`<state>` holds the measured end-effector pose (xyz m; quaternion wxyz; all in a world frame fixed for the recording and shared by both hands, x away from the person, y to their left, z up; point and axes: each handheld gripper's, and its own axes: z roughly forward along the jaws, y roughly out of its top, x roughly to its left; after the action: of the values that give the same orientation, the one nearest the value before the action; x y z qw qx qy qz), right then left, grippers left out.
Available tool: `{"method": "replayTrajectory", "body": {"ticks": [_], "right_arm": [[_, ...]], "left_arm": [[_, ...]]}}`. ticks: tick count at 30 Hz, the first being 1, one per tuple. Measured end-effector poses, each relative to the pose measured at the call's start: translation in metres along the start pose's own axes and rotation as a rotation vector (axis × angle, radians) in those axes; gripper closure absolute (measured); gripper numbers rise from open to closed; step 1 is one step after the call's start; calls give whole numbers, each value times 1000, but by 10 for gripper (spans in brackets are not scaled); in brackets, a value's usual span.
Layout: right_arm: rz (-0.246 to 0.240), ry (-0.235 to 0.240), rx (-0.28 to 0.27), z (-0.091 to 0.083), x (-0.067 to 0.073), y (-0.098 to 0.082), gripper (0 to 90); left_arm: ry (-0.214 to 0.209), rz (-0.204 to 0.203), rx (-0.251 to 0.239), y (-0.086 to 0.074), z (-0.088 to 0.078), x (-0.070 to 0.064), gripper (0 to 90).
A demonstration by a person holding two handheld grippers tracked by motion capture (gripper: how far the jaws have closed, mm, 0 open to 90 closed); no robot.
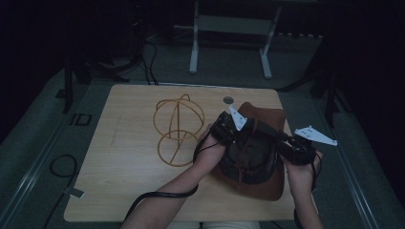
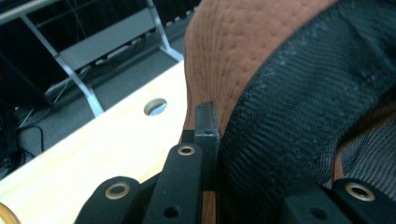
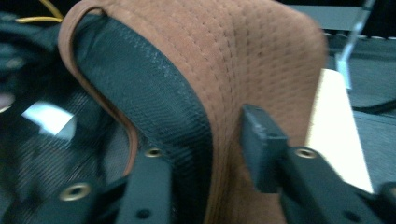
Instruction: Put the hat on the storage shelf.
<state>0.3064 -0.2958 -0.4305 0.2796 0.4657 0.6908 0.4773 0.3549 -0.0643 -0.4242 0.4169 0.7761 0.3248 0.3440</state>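
Brim pinched on both sides: my left gripper and right gripper each have jaws clamped on the brown hat, upturned over the table. Uneven pulling could slip the suede free, or drag it into the wire stand.

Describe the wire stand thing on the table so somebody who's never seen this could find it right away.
Start from the light wooden table. Left of the brown hat that both grippers are gripping stands a golden wire frame, near the table's middle. It is an open globe of thin hoops above a flat ring base, the one see-through, metallic thing beside the solid suede hat.
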Motion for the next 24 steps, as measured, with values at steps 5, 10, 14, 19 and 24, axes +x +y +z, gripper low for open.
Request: {"method": "replayTrajectory", "body": {"ticks": [5, 10, 14, 19, 24], "right_arm": [[-14, 72, -22, -19, 4, -6, 484], [-39, 86, -71, -46, -1, -7, 426], [-49, 28, -83, -60, -19, -4, 442], [-39, -31, -63, -63, -45, -6, 454], [-29, -40, -53, -59, -58, -9, 461]], "left_arm": [[14, -5, -35, 3, -5, 4, 866], [7, -12, -79, -2, -11, 7, 866], [-26, -20, -112, -6, -19, 8, 866], [-90, -18, -166, -15, -34, 11, 865], [-182, 8, -251, -27, -53, 18, 865]]}}
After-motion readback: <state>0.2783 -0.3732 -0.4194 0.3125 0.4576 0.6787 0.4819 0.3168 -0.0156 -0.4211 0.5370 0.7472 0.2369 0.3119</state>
